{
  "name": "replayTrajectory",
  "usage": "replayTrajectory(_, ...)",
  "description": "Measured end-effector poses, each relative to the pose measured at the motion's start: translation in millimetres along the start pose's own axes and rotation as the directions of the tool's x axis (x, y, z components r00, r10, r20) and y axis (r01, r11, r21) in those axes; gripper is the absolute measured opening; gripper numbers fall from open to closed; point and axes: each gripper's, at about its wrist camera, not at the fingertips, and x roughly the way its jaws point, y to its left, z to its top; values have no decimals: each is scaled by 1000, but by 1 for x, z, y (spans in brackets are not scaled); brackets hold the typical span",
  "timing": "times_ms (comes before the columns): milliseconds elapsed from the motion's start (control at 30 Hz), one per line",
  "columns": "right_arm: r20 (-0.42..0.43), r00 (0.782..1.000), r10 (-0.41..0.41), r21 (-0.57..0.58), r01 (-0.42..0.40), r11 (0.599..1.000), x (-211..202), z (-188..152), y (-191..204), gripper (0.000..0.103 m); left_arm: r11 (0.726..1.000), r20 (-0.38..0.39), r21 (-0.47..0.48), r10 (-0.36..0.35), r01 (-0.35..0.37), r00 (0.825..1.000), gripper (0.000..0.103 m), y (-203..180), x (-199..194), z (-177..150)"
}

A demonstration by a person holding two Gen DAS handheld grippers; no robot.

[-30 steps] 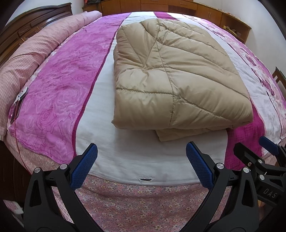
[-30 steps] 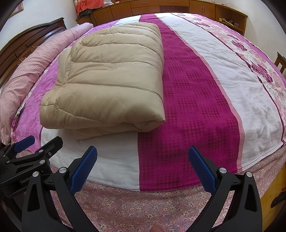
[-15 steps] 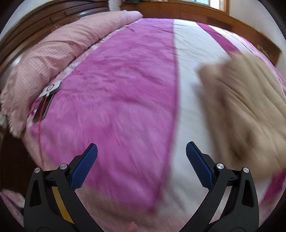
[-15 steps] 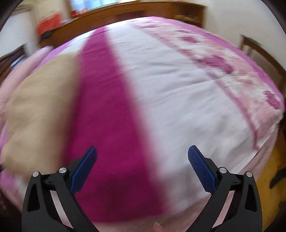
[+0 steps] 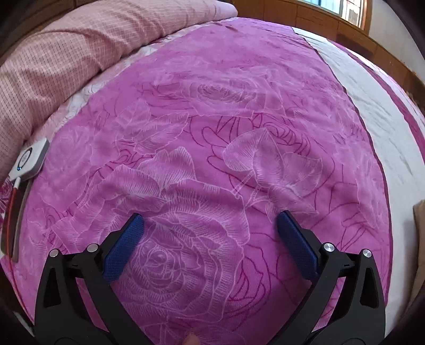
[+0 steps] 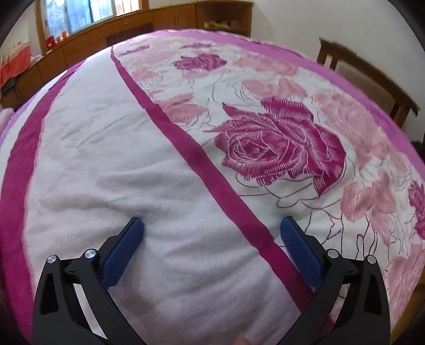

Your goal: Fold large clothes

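Our left gripper point(image 5: 209, 220): blue-padded jaws spread wide, empty, over pink rose-print bedspread point(image 5: 202, 111). Right gripper point(image 6: 212, 225): likewise spread, empty. Tan padded garment point(image 5: 419, 238): only sliver at left view's right edge, absent from right view. We judge left nearer; long axis unreadable.

Bed: wide pink-and-white rose-printed bedspread point(image 6: 164, 148)
Far wall: long low wooden cabinets point(image 6: 127, 29), daylit window point(image 6: 87, 13)
Right: brown wooden chair point(image 6: 366, 71)
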Motion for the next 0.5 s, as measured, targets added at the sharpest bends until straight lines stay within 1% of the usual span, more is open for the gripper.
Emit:
replayTrajectory(67,11,1000,2,-2,-2,1000,-3,-3,0,99,1000,13,14,12,-12,1000,100,-3,-2,-4)
replayTrajectory(167,11,1000,19,9,-19,1000,-5,-4,-2,99,1000,7,3,-2,2,1000,100,-2,-2,-5)
replayTrajectory(300,8,1000,1,-5,-1,1000,-2,-1,2,99,1000,8,6,4,-4,1000,100,0,-1,-3)
replayTrajectory(500,8,1000,4,-2,-4,1000,-3,-2,1,99,1000,8,5,5,-5,1000,100,-1,-1,-3)
